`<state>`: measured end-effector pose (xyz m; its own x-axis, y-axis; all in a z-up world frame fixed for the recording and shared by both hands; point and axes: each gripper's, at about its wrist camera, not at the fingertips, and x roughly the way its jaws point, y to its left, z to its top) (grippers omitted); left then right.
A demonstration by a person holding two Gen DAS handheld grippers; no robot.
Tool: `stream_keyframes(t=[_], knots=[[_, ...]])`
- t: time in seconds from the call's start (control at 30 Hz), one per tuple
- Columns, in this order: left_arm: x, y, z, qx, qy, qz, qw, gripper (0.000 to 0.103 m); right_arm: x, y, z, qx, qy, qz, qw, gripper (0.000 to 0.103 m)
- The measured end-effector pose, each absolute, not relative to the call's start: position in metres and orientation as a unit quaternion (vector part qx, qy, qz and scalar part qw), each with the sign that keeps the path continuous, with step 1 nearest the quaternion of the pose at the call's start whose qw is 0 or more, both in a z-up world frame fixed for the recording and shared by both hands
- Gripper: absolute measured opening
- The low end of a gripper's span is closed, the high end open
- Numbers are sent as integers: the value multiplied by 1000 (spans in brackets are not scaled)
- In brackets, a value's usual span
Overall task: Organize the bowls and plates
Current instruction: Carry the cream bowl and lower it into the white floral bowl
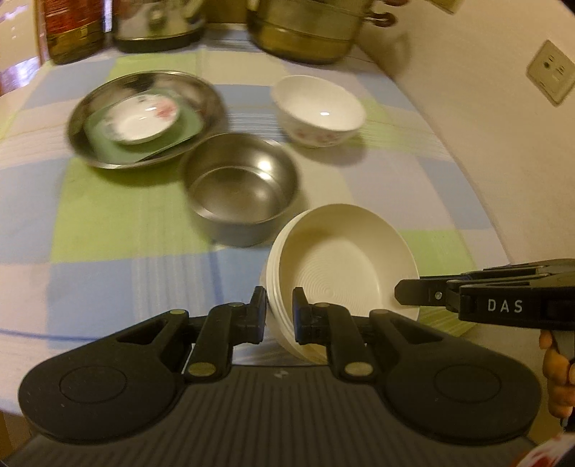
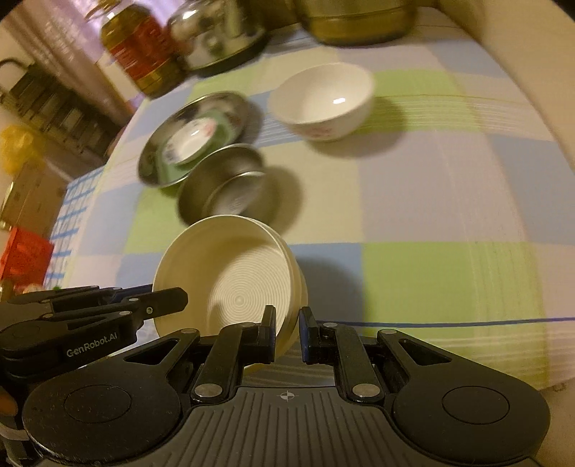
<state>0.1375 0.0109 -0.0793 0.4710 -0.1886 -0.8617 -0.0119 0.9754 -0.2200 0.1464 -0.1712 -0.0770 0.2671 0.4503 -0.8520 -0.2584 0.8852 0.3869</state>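
A cream ribbed bowl (image 1: 345, 262) is held tilted above the checked tablecloth. My left gripper (image 1: 279, 312) is shut on its near rim, and my right gripper (image 2: 287, 330) is shut on the rim of the same cream bowl (image 2: 233, 273) from the other side. Beyond it stands a steel bowl (image 1: 240, 186). A steel plate (image 1: 143, 118) at the back left holds a green square plate (image 1: 107, 147) and a small flowered saucer (image 1: 143, 118). A white flowered bowl (image 1: 318, 109) stands at the back right.
An oil bottle (image 1: 72, 28), a steel kettle (image 1: 158, 25) and a large brass-coloured pot (image 1: 309, 28) line the table's far edge. A wall with a socket (image 1: 551, 72) runs along the right. The table's left edge (image 2: 93, 201) drops to clutter.
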Motion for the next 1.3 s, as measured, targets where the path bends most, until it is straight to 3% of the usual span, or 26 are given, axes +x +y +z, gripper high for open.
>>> stream_keyframes(t=[0.5, 1.3], knots=[[202, -39, -58, -77, 475, -91, 872, 13, 194, -231, -48, 117, 528, 184, 821, 13], [311, -2, -39, -103, 442, -46, 890, 13, 317, -207, -25, 138, 484, 206, 839, 13]])
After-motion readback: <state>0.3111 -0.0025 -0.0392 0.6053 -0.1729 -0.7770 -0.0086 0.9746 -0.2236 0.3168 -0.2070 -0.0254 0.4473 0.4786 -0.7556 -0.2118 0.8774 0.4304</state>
